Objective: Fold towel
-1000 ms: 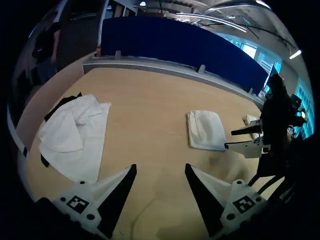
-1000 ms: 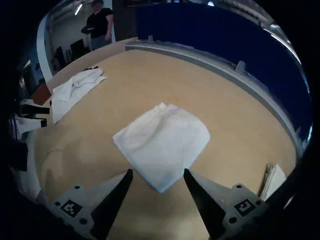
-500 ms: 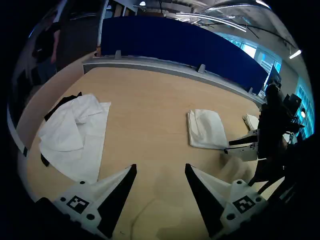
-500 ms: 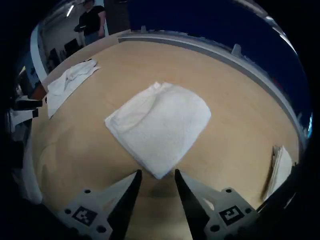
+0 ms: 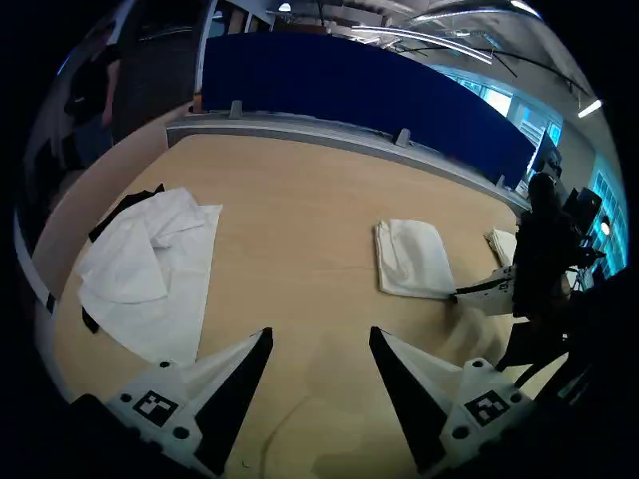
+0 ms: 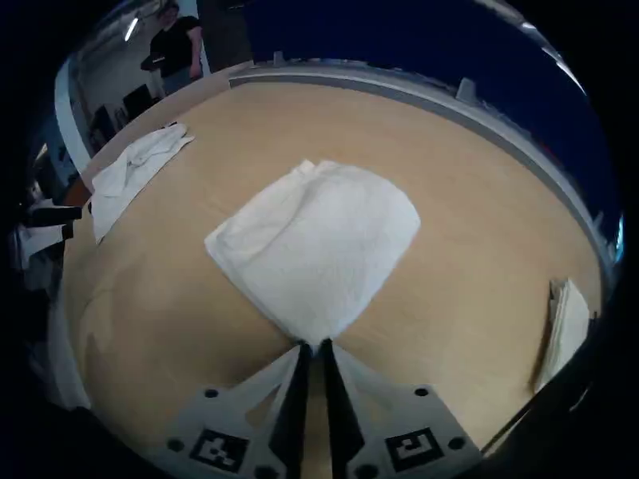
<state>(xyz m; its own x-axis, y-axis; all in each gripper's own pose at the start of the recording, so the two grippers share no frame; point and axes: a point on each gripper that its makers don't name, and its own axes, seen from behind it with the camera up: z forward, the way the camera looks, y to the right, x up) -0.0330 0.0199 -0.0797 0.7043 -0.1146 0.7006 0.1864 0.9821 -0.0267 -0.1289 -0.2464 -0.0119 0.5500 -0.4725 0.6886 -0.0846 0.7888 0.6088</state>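
At the right claw (image 6: 311,351), the folded towel (image 6: 315,247) points its near corner.

I got even, fairly bright light from ceiling strips (image 5: 423,36) and windows (image 5: 499,100) in the left gripper view; the right gripper view dimmed toward its rim. The table (image 5: 303,199) showed no glare, just a soft, smeared shadow (image 5: 467,331) by the right gripper (image 5: 457,297). The towel (image 6: 319,247) stayed white, its creases sharp. The fisheye bowed the table's far edge, and a person (image 6: 177,40) looked small and soft.
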